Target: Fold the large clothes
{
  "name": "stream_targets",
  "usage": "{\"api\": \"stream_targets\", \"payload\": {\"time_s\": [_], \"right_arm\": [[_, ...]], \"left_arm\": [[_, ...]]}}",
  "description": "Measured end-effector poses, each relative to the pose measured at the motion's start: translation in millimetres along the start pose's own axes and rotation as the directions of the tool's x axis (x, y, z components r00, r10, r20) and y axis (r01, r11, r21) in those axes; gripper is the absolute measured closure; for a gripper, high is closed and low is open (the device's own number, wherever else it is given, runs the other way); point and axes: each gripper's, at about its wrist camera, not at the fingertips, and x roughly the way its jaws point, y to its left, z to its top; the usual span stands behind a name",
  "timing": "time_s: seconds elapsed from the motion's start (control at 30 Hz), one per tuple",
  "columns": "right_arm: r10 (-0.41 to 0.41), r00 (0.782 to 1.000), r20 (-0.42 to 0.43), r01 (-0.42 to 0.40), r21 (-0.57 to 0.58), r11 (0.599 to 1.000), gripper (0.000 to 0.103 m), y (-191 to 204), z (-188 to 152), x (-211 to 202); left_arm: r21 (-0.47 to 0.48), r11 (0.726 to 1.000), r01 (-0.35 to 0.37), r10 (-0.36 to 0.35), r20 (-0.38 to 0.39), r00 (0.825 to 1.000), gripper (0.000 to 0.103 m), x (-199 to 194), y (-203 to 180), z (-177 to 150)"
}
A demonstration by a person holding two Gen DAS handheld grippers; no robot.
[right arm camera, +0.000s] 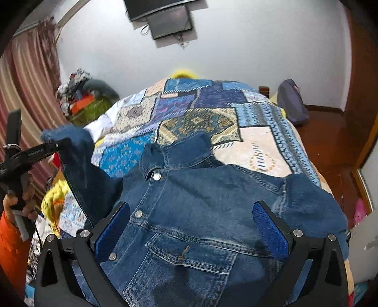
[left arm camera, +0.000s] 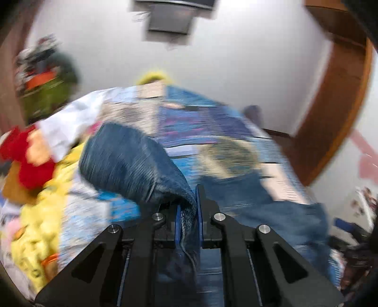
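A blue denim jacket (right arm camera: pixel 193 212) lies front up on the patchwork bedspread (right arm camera: pixel 259 141), collar toward the far end. My left gripper (left arm camera: pixel 189 207) is shut on the jacket's sleeve (left arm camera: pixel 132 165) and holds it lifted; that view is blurred. In the right wrist view the left gripper (right arm camera: pixel 56 145) shows at the left, holding the sleeve (right arm camera: pixel 78 160) up over the bed's left side. My right gripper (right arm camera: pixel 191 226) is open, its blue pads (right arm camera: pixel 271 231) spread wide just above the jacket's chest, holding nothing.
A pile of yellow, red and white clothes (left arm camera: pixel 40 170) lies on the bed's left side. A heap of clothes (right arm camera: pixel 82 99) sits by the striped curtain (right arm camera: pixel 28 94). A grey backpack (right arm camera: pixel 293 101) stands on the wooden floor at the right. A screen (right arm camera: pixel 170 21) hangs on the far wall.
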Motion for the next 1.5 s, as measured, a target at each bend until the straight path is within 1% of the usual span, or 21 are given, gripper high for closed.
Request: {"api": "stream_targets", "payload": {"time_s": [0.13, 0.27, 0.33, 0.4, 0.43, 0.5, 0.57, 0.63, 0.7, 0.77, 0.87, 0.93, 1.0, 1.07, 1.13, 1.23, 1.3, 1.33, 1.37, 1.43, 1.5], "right_arm": [[0.004, 0.999, 0.035, -0.005, 0.037, 0.999, 0.000, -14, 5, -19], [-0.015, 0.999, 0.037, 0.013, 0.055, 0.998, 0.000, -28, 6, -29], [-0.029, 0.999, 0.028, 0.027, 0.067, 0.997, 0.000, -35, 5, -29], [-0.025, 1.000, -0.001, 0.025, 0.088, 0.996, 0.000, -43, 3, -26], [-0.019, 1.000, -0.015, 0.021, 0.098, 0.995, 0.000, -46, 1, -23], [0.000, 0.999, -0.049, 0.006, 0.127, 0.992, 0.000, -53, -2, -17], [0.027, 0.996, -0.087, -0.013, 0.154, 0.988, 0.000, -58, -4, -8], [0.054, 0.992, -0.116, -0.033, 0.180, 0.983, 0.000, -61, -6, 0], [0.090, 0.986, -0.142, -0.058, 0.215, 0.975, 0.000, -65, -5, 10], [0.125, 0.978, -0.165, -0.082, 0.245, 0.966, 0.000, -66, -4, 19], [0.176, 0.962, -0.209, -0.107, 0.303, 0.947, 0.000, -67, -1, 39], [0.211, 0.948, -0.237, -0.124, 0.336, 0.934, 0.000, -68, 1, 52], [0.254, 0.929, -0.270, -0.139, 0.382, 0.914, 0.000, -67, 4, 68], [0.279, 0.913, -0.299, -0.140, 0.412, 0.900, 0.001, -65, 6, 82], [0.302, 0.893, -0.335, -0.142, 0.427, 0.893, 0.007, -60, 7, 96], [0.304, 0.861, -0.408, -0.129, 0.403, 0.906, 0.016, -48, 2, 115], [0.315, 0.834, -0.453, -0.120, 0.409, 0.905, 0.032, -44, -8, 126], [0.300, 0.831, -0.468, -0.098, 0.407, 0.908, 0.036, -43, -12, 130], [0.267, 0.847, -0.460, -0.073, 0.395, 0.916, 0.045, -43, -15, 131], [0.240, 0.860, -0.450, -0.057, 0.383, 0.922, 0.054, -42, -15, 133], [0.240, 0.872, -0.426, -0.068, 0.379, 0.923, 0.069, -41, -10, 130]], "left_arm": [[0.078, 0.987, 0.139, -0.134, -0.072, 0.988, 0.093, 16, -61, -5], [0.175, 0.964, 0.200, -0.166, -0.192, 0.967, 0.093, 45, -108, -35], [0.205, 0.952, 0.227, -0.167, -0.273, 0.947, 0.093, 65, -127, -58], [0.233, 0.936, 0.265, -0.172, -0.354, 0.919, 0.093, 80, -144, -84], [0.254, 0.927, 0.276, -0.169, -0.373, 0.912, 0.088, 82, -151, -96], [0.314, 0.906, 0.282, -0.149, -0.388, 0.910, 0.072, 79, -165, -115], [0.365, 0.884, 0.292, -0.138, -0.393, 0.909, 0.039, 72, -173, -124], [0.403, 0.870, 0.285, -0.129, -0.372, 0.919, 0.028, 60, -175, -126], [0.426, 0.866, 0.263, -0.120, -0.334, 0.935, 0.026, 43, -172, -126], [0.428, 0.873, 0.234, -0.108, -0.298, 0.949, 0.021, 31, -156, -116], [0.389, 0.907, 0.162, -0.076, -0.227, 0.971, 0.016, 13, -123, -102], [0.354, 0.932, 0.082, -0.016, -0.185, 0.983, 0.011, 7, -93, -92], [0.320, 0.948, -0.007, 0.060, -0.156, 0.986, 0.010, 7, -63, -87], [0.280, 0.956, -0.087, 0.134, -0.155, 0.979, 0.010, 13, -34, -86], [0.228, 0.960, -0.162, 0.204, -0.176, 0.963, 0.010, 25, 1, -91], [0.147, 0.968, -0.204, 0.234, -0.234, 0.944, 0.010, 42, 42, -107], [0.114, 0.964, -0.241, 0.263, -0.277, 0.924, 0.010, 52, 66, -122], [0.099, 0.963, -0.251, 0.269, -0.299, 0.915, 0.010, 59, 75, -129], [0.087, 0.962, -0.259, 0.273, -0.320, 0.907, 0.010, 65, 82, -135], [0.052, 0.961, -0.270, 0.270, -0.373, 0.888, 0.010, 74, 98, -148], [0.007, 0.962, -0.273, 0.254, -0.395, 0.883, 0.010, 77, 109, -153]]}}
